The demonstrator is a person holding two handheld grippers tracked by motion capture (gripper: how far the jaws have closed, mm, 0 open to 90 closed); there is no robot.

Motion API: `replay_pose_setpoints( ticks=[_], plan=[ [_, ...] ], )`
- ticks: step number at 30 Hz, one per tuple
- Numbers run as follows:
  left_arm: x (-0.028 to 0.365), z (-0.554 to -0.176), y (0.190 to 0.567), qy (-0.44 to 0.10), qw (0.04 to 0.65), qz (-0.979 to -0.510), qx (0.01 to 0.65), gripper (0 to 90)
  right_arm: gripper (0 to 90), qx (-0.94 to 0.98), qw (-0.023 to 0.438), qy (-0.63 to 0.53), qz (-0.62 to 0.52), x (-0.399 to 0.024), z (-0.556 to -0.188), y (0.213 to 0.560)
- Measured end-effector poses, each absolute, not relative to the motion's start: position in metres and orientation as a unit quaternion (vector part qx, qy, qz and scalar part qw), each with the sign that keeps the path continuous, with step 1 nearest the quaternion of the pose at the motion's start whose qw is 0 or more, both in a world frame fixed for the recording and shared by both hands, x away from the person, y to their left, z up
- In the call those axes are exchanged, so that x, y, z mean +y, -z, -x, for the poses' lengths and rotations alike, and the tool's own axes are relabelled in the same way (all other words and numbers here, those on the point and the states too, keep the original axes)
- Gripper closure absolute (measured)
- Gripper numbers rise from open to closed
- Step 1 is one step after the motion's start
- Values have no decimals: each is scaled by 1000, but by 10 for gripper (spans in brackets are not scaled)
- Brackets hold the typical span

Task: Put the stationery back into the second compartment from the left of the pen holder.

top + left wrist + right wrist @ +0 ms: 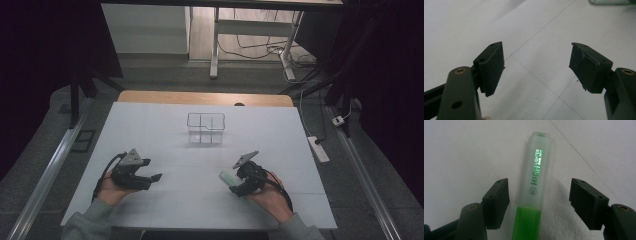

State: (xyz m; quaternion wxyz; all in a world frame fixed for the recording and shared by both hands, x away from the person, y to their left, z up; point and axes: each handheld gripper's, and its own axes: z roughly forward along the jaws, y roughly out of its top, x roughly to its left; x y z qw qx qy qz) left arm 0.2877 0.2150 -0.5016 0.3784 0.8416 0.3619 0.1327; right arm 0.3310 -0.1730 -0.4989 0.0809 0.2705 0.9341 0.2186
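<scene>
- Highlighter (534, 185) lies flat on the white table (165, 125), near me on the right side, its frosted cap pointing away along my right gripper's line and its green body toward me.
- My right gripper (539, 202) straddles it: the pen sits between the two pads, closer to the left pad (496, 202), with a clear gap on each side, so nothing is gripped yet.
- To do this well, I judge I should centre the jaws over the barrel, stay low to the table, and squeeze squarely across the barrel so the pen does not roll or pivot out.
- My left gripper (536, 67) rests near me on the left, jaws wide apart over bare table, holding nothing.
- Farther off, mid-table, stands a clear divided organiser (206, 128), well apart from the pen; it looks like the likely destination.
- Nothing lies between pen and organiser, so the path looks free.
</scene>
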Motion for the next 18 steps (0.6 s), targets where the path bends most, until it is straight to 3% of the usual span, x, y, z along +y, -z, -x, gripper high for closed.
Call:
replay_pose_setpoints(
  ticks=[5,12,14,18],
  plan=[
    [216,-289,503,-132,376,-842,364,275,442,939,94,-198,-264,-169,-330,503],
    [215,-289,504,-132,371,-844,363,274,562,937,77,-197,-278,-169,-331,503],
    [215,-289,505,-135,369,-846,361,275,643,937,79,-196,-279,-168,-331,503],
    [215,-289,504,-137,368,-846,361,275,663,937,74,-189,-284,-167,-332,502]
  ],
)
